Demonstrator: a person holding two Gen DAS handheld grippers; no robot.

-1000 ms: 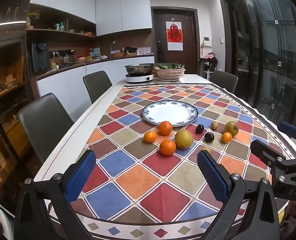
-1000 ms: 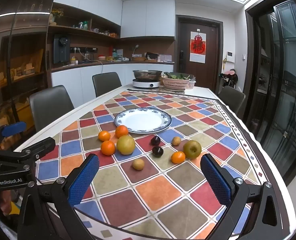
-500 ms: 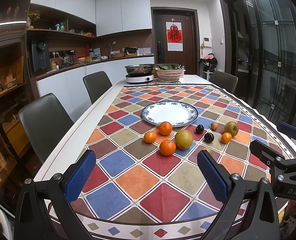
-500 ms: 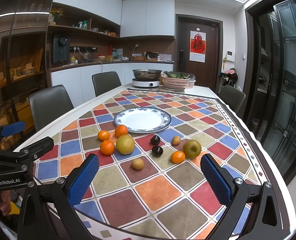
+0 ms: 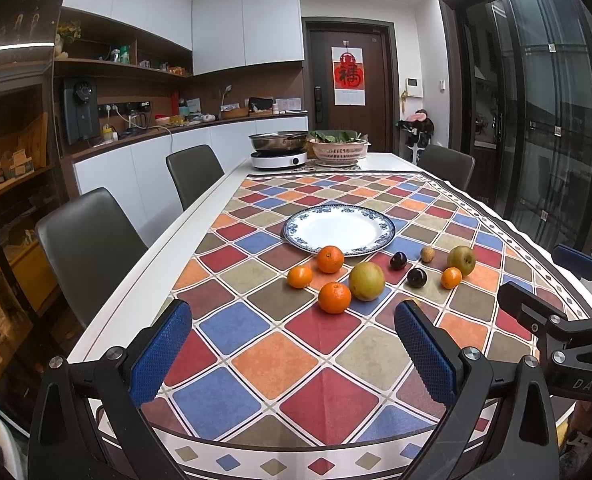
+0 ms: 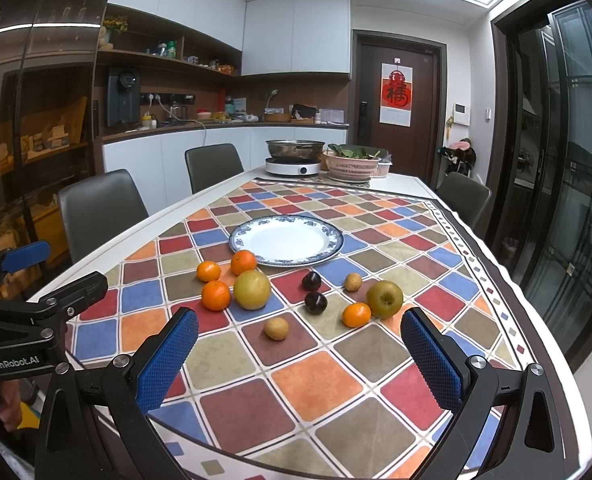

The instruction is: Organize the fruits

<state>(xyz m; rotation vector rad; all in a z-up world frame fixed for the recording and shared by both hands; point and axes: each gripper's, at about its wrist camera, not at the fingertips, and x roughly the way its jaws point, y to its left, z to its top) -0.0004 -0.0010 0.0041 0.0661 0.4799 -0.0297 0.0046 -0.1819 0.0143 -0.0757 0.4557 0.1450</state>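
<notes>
An empty blue-rimmed white plate [image 5: 386,224] [image 6: 336,236] sits mid-table. In front of it lie several fruits: oranges [image 5: 334,297] [image 6: 215,295], a yellow pear [image 5: 366,281] [image 6: 251,289], two dark plums [image 5: 416,278] [image 6: 316,303], a green-brown apple [image 5: 461,260] [image 6: 384,298], a small orange [image 6: 356,315] and small tan fruits [image 6: 276,328]. My left gripper [image 5: 291,352] is open and empty, near the table's front edge. My right gripper [image 6: 300,360] is open and empty, also short of the fruits.
A checkered cloth [image 5: 336,344] covers the table. A hot pot on a cooker [image 5: 278,148] and a basket of greens [image 5: 338,148] stand at the far end. Grey chairs [image 5: 87,240] line the left side. Glass doors are on the right.
</notes>
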